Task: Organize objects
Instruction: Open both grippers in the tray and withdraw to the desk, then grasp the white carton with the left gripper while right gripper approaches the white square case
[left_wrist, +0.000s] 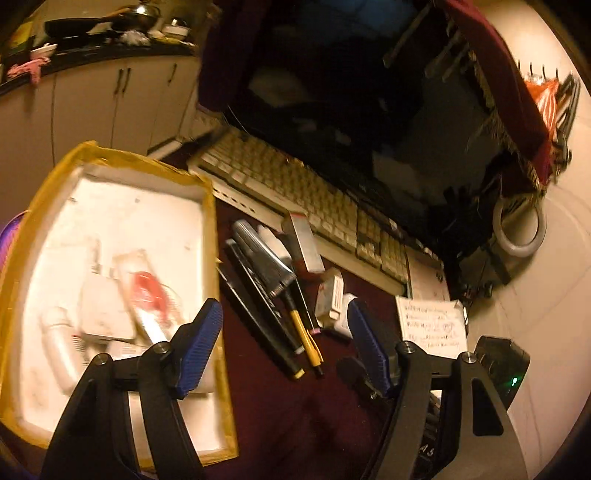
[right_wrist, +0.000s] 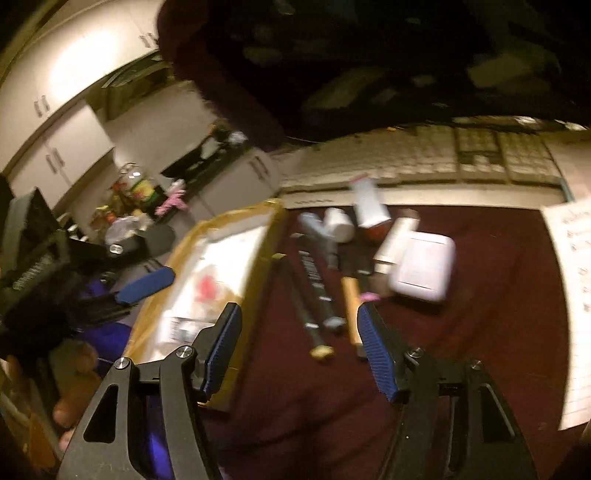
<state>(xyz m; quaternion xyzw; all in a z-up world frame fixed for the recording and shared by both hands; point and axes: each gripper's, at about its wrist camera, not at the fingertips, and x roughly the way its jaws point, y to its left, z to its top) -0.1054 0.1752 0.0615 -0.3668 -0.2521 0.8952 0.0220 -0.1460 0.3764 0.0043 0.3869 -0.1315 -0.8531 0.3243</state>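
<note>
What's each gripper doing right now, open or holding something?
Left gripper: open, holding nothing.
Right gripper: open, holding nothing.

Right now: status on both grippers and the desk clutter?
Left gripper open, empty. Right gripper open, empty. Black and yellow pens loose on maroon cloth beside yellow-rimmed white tray. Nothing blocking.
</note>
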